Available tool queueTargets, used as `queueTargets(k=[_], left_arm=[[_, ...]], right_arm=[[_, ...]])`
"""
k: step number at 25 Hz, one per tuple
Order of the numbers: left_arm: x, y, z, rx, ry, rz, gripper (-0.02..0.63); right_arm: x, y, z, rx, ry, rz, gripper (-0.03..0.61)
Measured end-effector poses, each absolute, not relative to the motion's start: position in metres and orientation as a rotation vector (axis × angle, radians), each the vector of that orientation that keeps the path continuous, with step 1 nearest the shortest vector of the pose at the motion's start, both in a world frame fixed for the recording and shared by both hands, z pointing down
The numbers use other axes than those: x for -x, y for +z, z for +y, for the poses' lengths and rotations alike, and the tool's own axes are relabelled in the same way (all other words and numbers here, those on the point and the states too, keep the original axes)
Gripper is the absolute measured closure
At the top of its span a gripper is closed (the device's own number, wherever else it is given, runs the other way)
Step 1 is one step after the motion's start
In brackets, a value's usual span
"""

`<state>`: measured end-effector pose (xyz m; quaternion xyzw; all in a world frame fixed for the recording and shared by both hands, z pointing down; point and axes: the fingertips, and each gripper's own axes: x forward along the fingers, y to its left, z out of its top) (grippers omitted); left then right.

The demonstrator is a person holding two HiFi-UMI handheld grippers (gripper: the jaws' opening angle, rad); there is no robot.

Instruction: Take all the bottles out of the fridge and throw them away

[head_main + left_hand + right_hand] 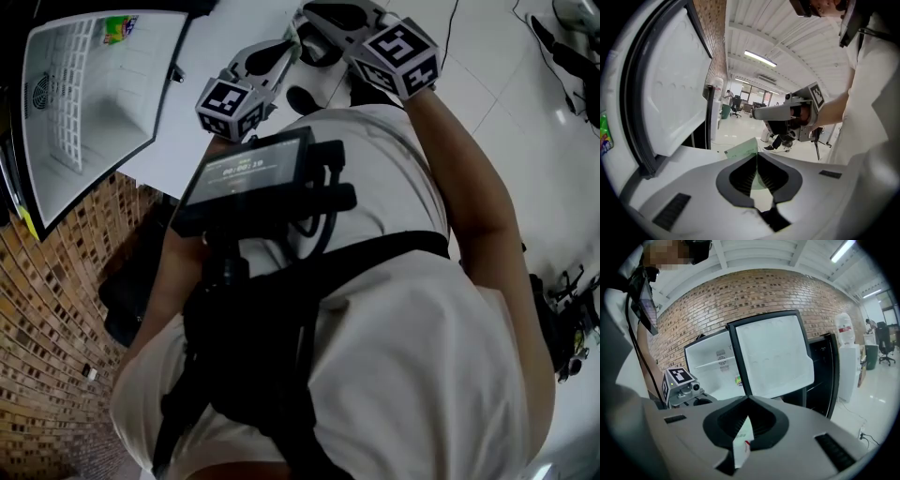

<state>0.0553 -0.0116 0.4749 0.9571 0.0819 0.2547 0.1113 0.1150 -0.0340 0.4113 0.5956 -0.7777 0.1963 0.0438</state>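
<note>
Right gripper view | fridge (708, 355) open, one pack (738, 380) inside | my right hand-held gripper (748, 404) pinches white item (742, 439), left hand-held gripper (757, 159) green item (742, 150) | neither binned yet.

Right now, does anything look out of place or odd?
Yes. Both grippers pinch thin flat slips, not bottle shapes. The left gripper is shut on a green slip, and the right gripper on a white slip with a red mark. The fridge door hangs open, and a green item sits inside.
</note>
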Motion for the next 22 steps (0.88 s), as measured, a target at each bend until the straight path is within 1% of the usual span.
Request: queueTargets(k=[4,11,16,22], left_arm=[[-0.083,0.498,0.009,-2.783,0.852,0.278,0.591],[-0.101,0.559,0.01,-2.738,1.072,0.281,0.586],[-0.111,0.589,0.008,-2.706,1.141,0.219,0.584],[-0.12,0.606,0.005,-2.695,1.197,0.196,0.584]], right_arm=[[-0.135,0.423,-0.019,-1.836,0.646,-2.362,0.575],[-0.151,0.449,-0.009,-1.818,0.727,-2.344,0.575],[-0.153,0.469,-0.005,-1.758,0.762,-2.332,0.575],[-0.158,0.492,-0.005,-1.68,0.786,-2.315,0.575]])
